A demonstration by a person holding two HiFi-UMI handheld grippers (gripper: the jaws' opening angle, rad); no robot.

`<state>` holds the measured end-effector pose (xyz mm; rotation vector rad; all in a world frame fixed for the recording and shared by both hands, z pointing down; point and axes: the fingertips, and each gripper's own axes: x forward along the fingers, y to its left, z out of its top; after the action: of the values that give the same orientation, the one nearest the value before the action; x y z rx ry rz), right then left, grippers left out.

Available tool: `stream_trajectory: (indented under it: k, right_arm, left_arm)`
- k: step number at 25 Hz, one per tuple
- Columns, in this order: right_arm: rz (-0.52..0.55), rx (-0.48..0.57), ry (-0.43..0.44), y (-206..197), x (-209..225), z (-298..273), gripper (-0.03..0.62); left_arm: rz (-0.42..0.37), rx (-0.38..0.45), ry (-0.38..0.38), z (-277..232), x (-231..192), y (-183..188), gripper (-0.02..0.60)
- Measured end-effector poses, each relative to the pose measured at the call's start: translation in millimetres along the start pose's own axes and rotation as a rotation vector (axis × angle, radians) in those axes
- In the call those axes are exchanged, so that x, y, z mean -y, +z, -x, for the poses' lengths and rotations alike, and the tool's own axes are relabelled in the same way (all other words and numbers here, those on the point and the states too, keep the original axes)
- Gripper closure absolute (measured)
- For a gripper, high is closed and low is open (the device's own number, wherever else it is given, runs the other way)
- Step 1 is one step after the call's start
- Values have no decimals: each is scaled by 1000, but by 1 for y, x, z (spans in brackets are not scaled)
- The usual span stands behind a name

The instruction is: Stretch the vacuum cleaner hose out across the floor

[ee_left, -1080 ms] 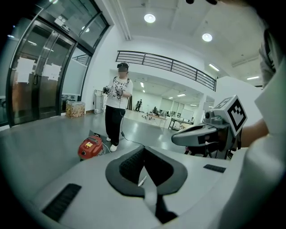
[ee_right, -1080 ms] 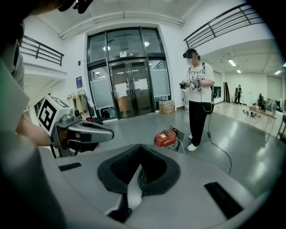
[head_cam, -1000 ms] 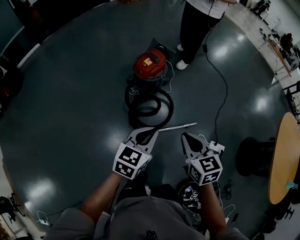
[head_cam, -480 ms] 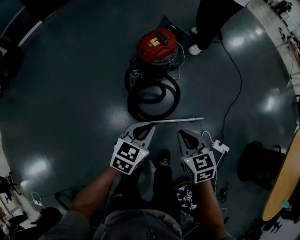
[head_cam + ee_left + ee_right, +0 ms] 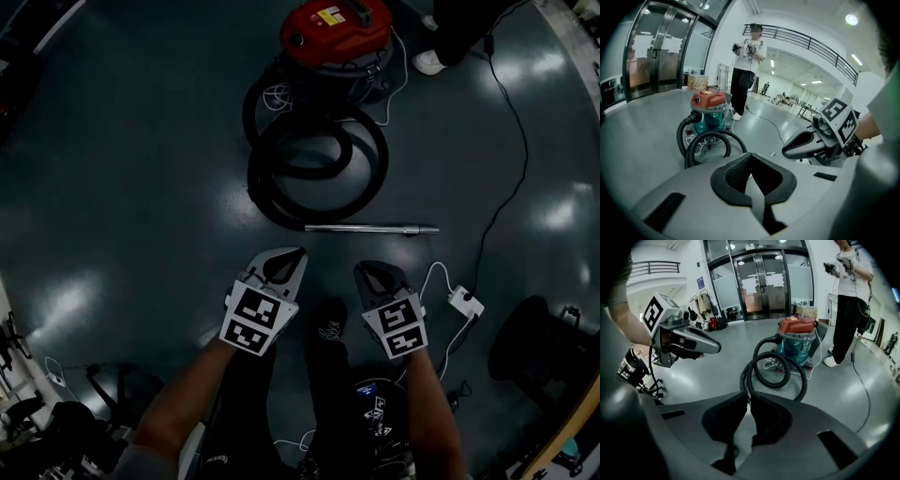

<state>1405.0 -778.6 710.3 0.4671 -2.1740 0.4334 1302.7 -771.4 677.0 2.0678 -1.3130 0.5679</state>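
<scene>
The black ribbed vacuum hose (image 5: 319,173) lies in overlapping loops on the dark glossy floor (image 5: 141,187), in the upper middle of the head view. It sits just below the red-lidded canister vacuum cleaner (image 5: 335,28) at the top edge. A thin silver metal wand (image 5: 370,228) lies flat across the frame at the bottom of the coil.

The left tool (image 5: 286,259) and the right tool (image 5: 375,274) hang side by side below the wand, clear of it. Each one's own view shows its pads pressed together with nothing between them.

The likely first trouble is the approach. Shut pads will only nudge the round wand, which could roll or skate away on the slick floor, so the tools must open before they reach it.

Pulling also carries risks:
- The loops overlap, so a fast tug may cinch one loop over another or kink the hose instead of paying it out.
- The canister could be dragged along or tipped.
- The white cord (image 5: 409,80) beside the canister could be swept up in the coil.

At the right of the frame, the black cable (image 5: 518,159) and the white power adapter (image 5: 466,302) could snag a backward step.
</scene>
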Motion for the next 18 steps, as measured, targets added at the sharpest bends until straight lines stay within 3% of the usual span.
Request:
stream_trajectory:
  k: [3,10,18]
  right_arm:
    - [43,-56,26,-48,7,-62,581]
    - [99,-148,101,-131,30,-190,428]
    - [364,-281,107,-185,70,-301,417]
  left_arm:
    - [19,-52,8,-42,-20,-61,574]
    - [119,-132,19,-116,-66,-164,574]
    - [131,-177,43,-185,-121,-234,574]
